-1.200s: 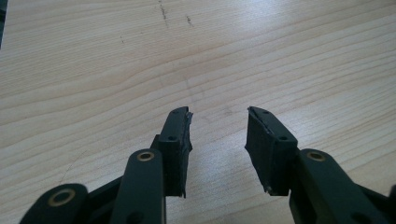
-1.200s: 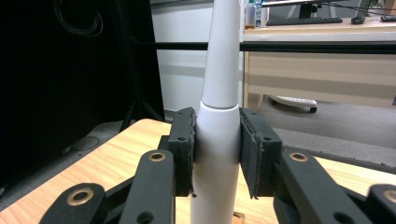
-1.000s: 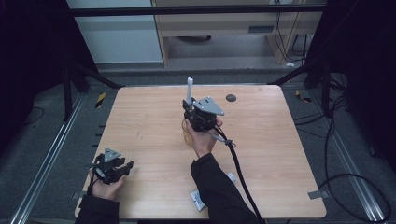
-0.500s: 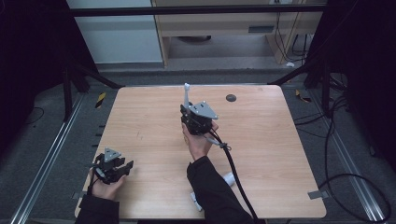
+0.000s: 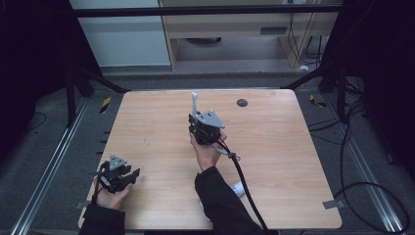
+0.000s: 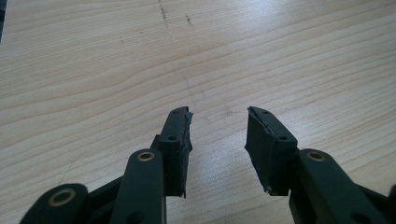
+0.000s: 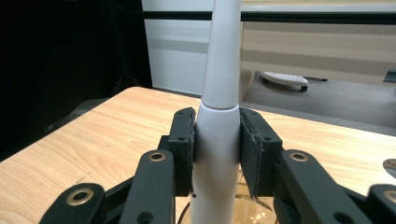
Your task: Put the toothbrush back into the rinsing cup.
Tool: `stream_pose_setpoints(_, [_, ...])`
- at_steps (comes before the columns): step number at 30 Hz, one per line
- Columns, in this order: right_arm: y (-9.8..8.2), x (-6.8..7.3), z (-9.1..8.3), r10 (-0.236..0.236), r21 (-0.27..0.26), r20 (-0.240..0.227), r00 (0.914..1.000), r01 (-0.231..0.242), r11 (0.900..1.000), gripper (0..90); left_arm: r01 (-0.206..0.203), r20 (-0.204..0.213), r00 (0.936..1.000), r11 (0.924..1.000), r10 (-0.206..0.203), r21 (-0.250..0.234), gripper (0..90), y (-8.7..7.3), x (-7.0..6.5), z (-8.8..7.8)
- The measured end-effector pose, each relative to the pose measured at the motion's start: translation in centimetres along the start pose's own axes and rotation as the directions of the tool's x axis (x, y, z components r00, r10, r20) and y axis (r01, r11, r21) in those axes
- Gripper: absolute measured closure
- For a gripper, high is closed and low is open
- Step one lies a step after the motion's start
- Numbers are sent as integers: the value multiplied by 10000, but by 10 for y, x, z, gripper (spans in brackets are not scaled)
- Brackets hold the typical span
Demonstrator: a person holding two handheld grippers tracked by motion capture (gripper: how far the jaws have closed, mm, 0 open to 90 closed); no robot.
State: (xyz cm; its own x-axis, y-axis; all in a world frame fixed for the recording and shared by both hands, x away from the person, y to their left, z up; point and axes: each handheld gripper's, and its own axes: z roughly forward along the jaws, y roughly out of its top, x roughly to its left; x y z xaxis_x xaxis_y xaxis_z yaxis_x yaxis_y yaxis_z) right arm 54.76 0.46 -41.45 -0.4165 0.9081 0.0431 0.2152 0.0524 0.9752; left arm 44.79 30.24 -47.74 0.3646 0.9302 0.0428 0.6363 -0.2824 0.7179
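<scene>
A white tapered stick [image 7: 219, 70], shaped like an electric toothbrush handle, stands upright between the jaws of my right gripper [image 7: 217, 126], which is shut on its thicker lower part. In the high view the stick [image 5: 195, 100] rises above my right gripper [image 5: 196, 119] over the middle of the wooden table [image 5: 274, 147]. Something clear and glassy [image 7: 254, 207] shows just below the jaws; I cannot tell what it is. My left gripper [image 5: 131, 175] rests at the table's near left corner. Its jaws [image 6: 218, 116] are open over bare wood with nothing between them.
A small dark round spot [image 5: 242, 103] lies on the table at the back right. A small white object [image 5: 238, 188] lies near the front edge beside the right forearm. The right gripper's black cable [image 5: 244, 186] trails toward the front edge. Dark frame bars surround the table.
My right gripper, still holding the white stick, has sunk a little and come slightly toward the near side. The left gripper has stayed in place.
</scene>
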Motion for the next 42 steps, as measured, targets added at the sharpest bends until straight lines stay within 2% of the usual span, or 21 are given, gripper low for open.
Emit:
stream_pose_setpoints(16, [-9, 1, 2, -108, 330, 34, 9999, 107, 9994, 677, -20, -14, 10000, 10000, 20, -2, 588, 0, 0, 0])
stream_pose_setpoints(42, [-18, 0, 2, -77, 494, 70, 9999, 74, 9988, 676, -13, -20, 10000, 10000, 13, 2, 588, 0, 0, 0])
